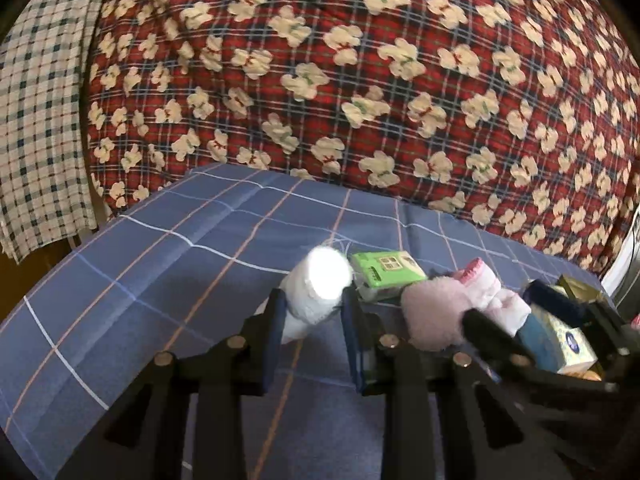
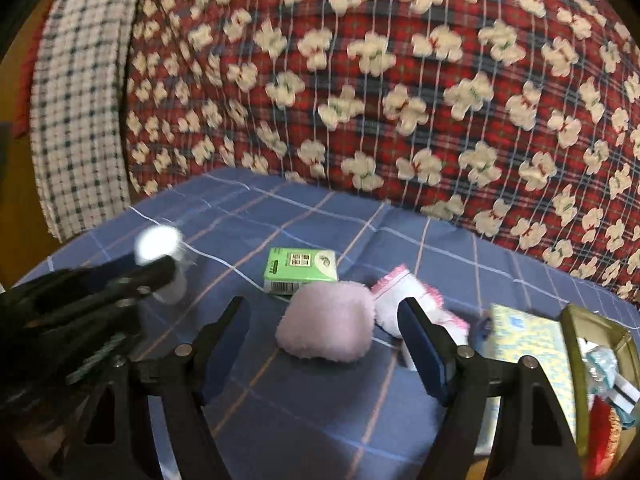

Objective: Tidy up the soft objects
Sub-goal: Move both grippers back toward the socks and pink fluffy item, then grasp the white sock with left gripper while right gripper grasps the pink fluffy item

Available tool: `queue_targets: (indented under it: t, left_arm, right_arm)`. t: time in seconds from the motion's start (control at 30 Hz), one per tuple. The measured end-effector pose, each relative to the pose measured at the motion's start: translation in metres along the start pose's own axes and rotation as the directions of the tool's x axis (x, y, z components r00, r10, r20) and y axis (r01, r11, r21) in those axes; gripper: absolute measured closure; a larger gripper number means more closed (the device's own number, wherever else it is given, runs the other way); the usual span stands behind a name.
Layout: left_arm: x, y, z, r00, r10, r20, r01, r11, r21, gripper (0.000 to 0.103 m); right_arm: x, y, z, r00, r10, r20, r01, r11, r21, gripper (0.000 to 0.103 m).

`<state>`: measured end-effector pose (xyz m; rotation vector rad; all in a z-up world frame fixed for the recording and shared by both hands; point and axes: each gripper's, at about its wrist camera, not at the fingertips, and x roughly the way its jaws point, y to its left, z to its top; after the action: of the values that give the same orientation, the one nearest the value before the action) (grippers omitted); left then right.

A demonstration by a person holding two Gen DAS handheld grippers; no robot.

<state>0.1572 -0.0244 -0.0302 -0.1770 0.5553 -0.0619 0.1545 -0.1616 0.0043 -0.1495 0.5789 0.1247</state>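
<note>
The left claw (image 1: 312, 312) grips a rolled white sock (image 1: 316, 288), its tip glared out. The right claw (image 2: 324, 332) gapes around a pink fluffy sock ball (image 2: 326, 326) on the bed (image 2: 280, 400); a tissue box (image 2: 524, 340) is partly hidden.

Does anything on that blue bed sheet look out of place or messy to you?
Nothing looks spilled or torn. The one hard thing among the soft ones is a green packet, lying flat behind the fluffy pink bundle. The left claw is clamped on a white roll.

a home bedroom: blue plaid bedsheet (image 1: 160, 264), red bear-print quilt (image 1: 360, 80), checked pillow (image 1: 40, 120)
</note>
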Motion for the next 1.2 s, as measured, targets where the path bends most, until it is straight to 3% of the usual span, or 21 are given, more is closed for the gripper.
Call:
queue_targets:
  t: [0.4,0.43,0.47,0.6,0.67,0.9,1.2]
  left_arm:
    - [0.007,0.007,0.001,1.000,0.015,-0.022,-0.015,0.999,-0.034,0.077]
    - [0.007,0.007,0.001,1.000,0.019,-0.023,-0.020,0.999,-0.037,0.077]
    - [0.007,0.008,0.001,1.000,0.021,-0.023,-0.022,0.999,-0.040,0.077]
    - [0.006,0.007,0.001,0.999,0.035,-0.022,-0.036,0.999,-0.040,0.077]
    - [0.007,0.007,0.001,0.999,0.043,-0.024,-0.044,0.998,-0.038,0.077]
    - [0.008,0.009,0.000,0.998,0.057,-0.029,-0.058,0.997,-0.046,0.077]
    - [-0.002,0.004,0.000,0.993,0.116,0.028,-0.116,0.993,-0.024,0.077]
  right_arm:
    - [0.053,0.014,0.010,0.990,-0.074,-0.124,0.074,0.997,-0.003,0.027]
    - [0.057,0.014,0.010,0.988,-0.070,-0.140,0.070,0.998,-0.004,0.031]
    - [0.061,0.015,0.010,0.985,-0.054,-0.162,0.052,0.999,-0.013,0.043]
    - [0.078,0.015,0.007,0.969,-0.020,-0.247,0.018,1.000,-0.009,0.048]
    - [0.084,0.008,0.005,0.961,0.002,-0.276,0.006,1.000,0.028,0.062]
    - [0.064,0.017,0.008,0.984,0.012,-0.178,-0.014,1.000,-0.005,0.085]
    - [0.039,0.012,0.010,0.998,0.044,-0.043,-0.043,0.999,0.019,0.094]
